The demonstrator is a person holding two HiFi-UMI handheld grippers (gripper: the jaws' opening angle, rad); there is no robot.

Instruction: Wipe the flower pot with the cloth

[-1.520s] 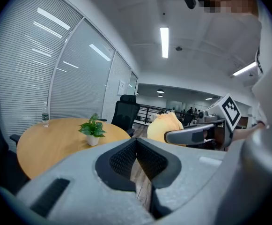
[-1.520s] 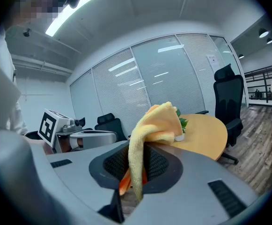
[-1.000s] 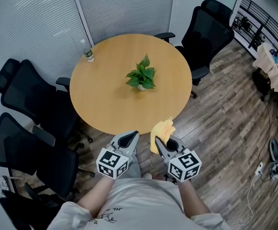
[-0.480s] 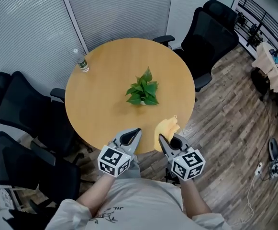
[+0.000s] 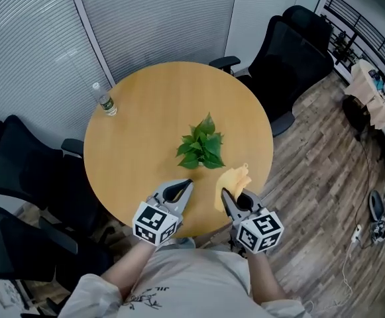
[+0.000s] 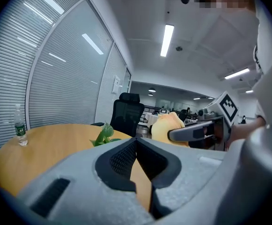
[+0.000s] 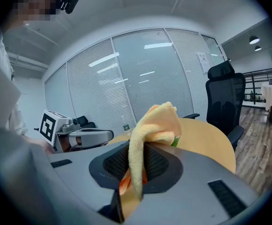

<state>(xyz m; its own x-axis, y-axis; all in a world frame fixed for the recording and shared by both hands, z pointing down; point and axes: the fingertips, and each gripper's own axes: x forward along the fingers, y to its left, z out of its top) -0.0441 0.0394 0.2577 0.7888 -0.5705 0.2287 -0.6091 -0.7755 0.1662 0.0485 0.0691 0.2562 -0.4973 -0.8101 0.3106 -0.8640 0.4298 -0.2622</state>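
We judge this the approach: right gripper (image 5: 225, 194) clamps the cloth (image 5: 233, 179), left gripper (image 5: 188, 183) closed and empty; next, reach the pot beneath the plant (image 5: 203, 149).

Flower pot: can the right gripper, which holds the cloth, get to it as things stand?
Probably yes. The right gripper, shut on the cloth, is at the edge of the table, and only bare wood lies between it and the potted plant.
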